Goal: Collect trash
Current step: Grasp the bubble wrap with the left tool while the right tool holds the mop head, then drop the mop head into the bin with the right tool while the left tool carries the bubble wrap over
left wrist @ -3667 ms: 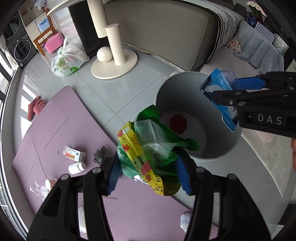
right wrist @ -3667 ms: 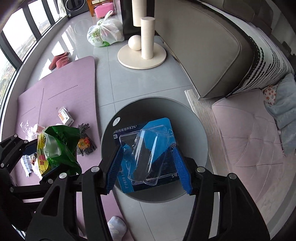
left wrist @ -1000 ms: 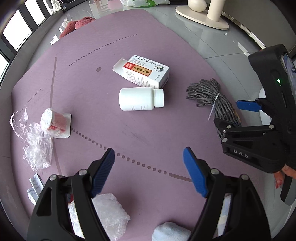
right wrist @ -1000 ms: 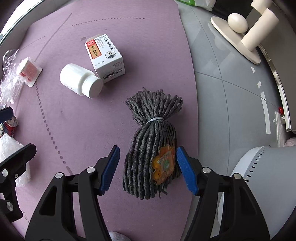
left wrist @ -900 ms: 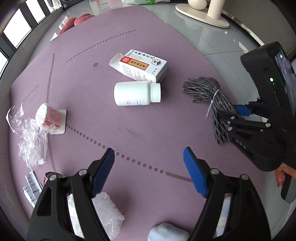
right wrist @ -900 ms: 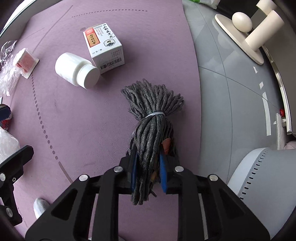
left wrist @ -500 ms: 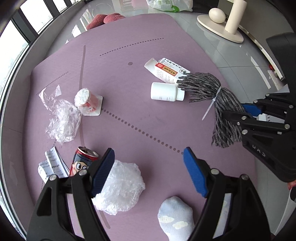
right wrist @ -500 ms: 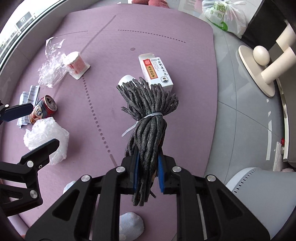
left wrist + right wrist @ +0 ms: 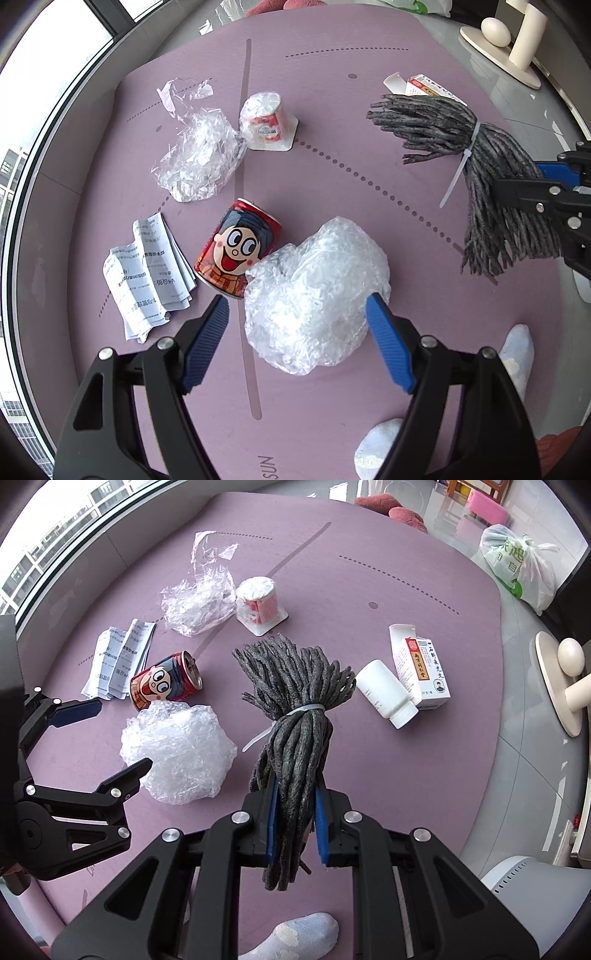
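My right gripper (image 9: pixel 295 818) is shut on a grey mop-head bundle (image 9: pixel 295 701) tied with a white zip tie and holds it above the purple mat (image 9: pixel 424 572); the bundle also shows in the left wrist view (image 9: pixel 480 162). My left gripper (image 9: pixel 297 325) is open, its jaws on either side of a crumpled clear plastic wad (image 9: pixel 317 295), which also shows in the right wrist view (image 9: pixel 177 753). A red cartoon can (image 9: pixel 236 247) lies against the wad.
On the mat lie folded paper slips (image 9: pixel 147 273), a clear film scrap (image 9: pixel 195 155), a red-and-white cup (image 9: pixel 266 122), a white bottle (image 9: pixel 388 694) and a medicine box (image 9: pixel 421 664). A grey bin (image 9: pixel 535 897) stands at the lower right. Socked feet (image 9: pixel 517 350) are near.
My left gripper has moved left and down over the plastic wad and can. My right gripper has lifted the mop bundle higher off the mat.
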Demonstrator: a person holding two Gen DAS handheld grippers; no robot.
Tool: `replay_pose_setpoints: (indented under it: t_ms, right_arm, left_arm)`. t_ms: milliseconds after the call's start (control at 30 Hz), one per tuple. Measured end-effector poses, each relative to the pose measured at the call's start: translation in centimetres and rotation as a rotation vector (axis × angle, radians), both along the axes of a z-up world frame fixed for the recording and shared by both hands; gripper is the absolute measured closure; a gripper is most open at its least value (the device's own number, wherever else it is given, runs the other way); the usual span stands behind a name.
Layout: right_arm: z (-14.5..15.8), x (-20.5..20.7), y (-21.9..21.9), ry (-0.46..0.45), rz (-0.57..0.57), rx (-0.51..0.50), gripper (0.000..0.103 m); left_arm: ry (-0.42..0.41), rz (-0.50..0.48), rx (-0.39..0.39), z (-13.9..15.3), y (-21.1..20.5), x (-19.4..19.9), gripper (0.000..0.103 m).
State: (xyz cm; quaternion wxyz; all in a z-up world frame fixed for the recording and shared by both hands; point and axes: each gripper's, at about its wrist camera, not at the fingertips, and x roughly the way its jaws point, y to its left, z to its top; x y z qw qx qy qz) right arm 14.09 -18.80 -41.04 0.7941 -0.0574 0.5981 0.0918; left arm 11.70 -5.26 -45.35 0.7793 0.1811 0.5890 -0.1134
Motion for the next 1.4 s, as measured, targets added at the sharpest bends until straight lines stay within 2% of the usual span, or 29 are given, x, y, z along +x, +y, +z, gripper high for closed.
replay_pose_setpoints:
  t_ms: [100,133,167,233,300,500,700,867,1100,1400]
  right_arm:
    - [-1.2,-0.2,1.1,0.002,0.023,-0.007,0.088]
    - [-1.6,-0.2,1.3,0.006,0.024,-0.007,0.088]
    - [-1.9,-0.2,1.5,0.008,0.026,-0.010,0.088]
    - [-2.3,-0.3,1.9,0.015,0.027,-0.015,0.088]
    - [-2.1,-0.2,2.1,0.022,0.023,-0.017,0.088]
    - [1.6,-0.3,2.6,0.043,0.012,-0.015,0.088]
    - [8.1,-0.5,1.9,0.047,-0.043,-0.008,0.088]
    - [13.8,-1.4,-0.6,0.022,-0.162,0.001,0.087]
    - [19.5,-4.6,-7.8,-0.031,-0.393,-0.016,0.088]
    - [22.3,-12.5,-20.5,-0.045,-0.652,-0.038,0.087]
  left_arm:
    - [0.025,-0.010,-0.005,-2.3,0.4,-0.2,0.027]
    - [0.028,-0.017,-0.006,-3.0,0.4,-0.3,0.038]
    - [0.044,-0.025,-0.008,-3.7,0.4,-0.3,0.067]
    - [0.064,-0.030,-0.017,-4.5,0.6,-0.2,0.078]
    - [0.065,-0.038,-0.027,-4.0,0.7,-0.1,0.083]
    - [0.069,-0.051,-0.050,1.6,0.8,0.0,0.085]
    - [0.072,-0.079,-0.064,9.6,0.1,0.1,0.085]
    - [0.056,-0.172,-0.065,15.7,-2.3,0.4,0.085]
    - [0.027,-0.354,-0.070,21.3,-9.2,0.0,0.085]
    - [0.005,-0.568,-0.112,24.3,-23.0,-4.1,0.085]
